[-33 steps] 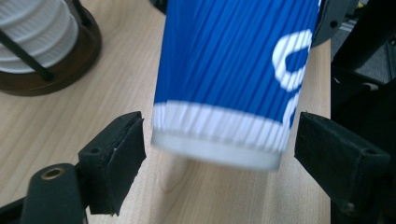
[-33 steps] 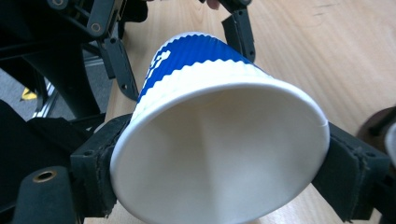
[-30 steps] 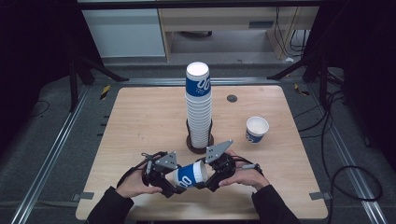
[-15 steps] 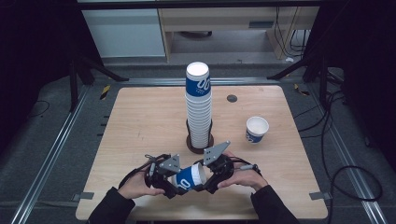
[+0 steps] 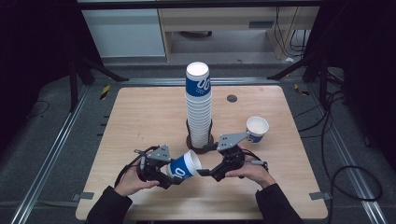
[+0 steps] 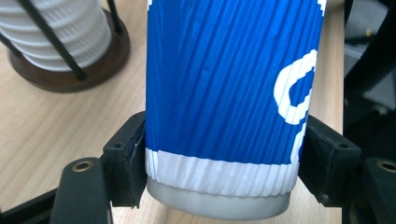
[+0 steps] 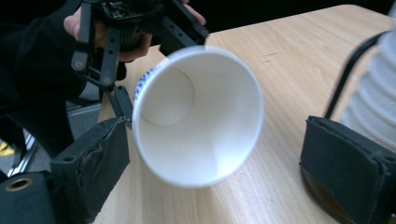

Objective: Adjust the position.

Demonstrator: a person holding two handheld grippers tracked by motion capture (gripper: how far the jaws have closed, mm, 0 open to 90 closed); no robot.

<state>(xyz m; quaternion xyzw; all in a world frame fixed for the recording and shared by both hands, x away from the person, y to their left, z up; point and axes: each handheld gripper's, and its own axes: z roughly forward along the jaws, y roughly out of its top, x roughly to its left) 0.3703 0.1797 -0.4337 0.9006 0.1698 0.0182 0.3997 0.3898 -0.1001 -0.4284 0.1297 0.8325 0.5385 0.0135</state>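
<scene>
Already passed across: blue cup [image 5: 183,165] pinched near its base by the left gripper [image 5: 164,173], lying sideways above the bench's [image 5: 140,116] near edge, mouth toward the right gripper [image 5: 205,171], just opened wide and clear of the rim. Still left, probably: setting it down beside the lone cup [image 5: 257,128] toward the right edge, away from the stack [image 5: 199,107] at centre.

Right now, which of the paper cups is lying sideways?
The blue cup clamped in the left gripper; the stacked cups and the single cup stand upright.
</scene>
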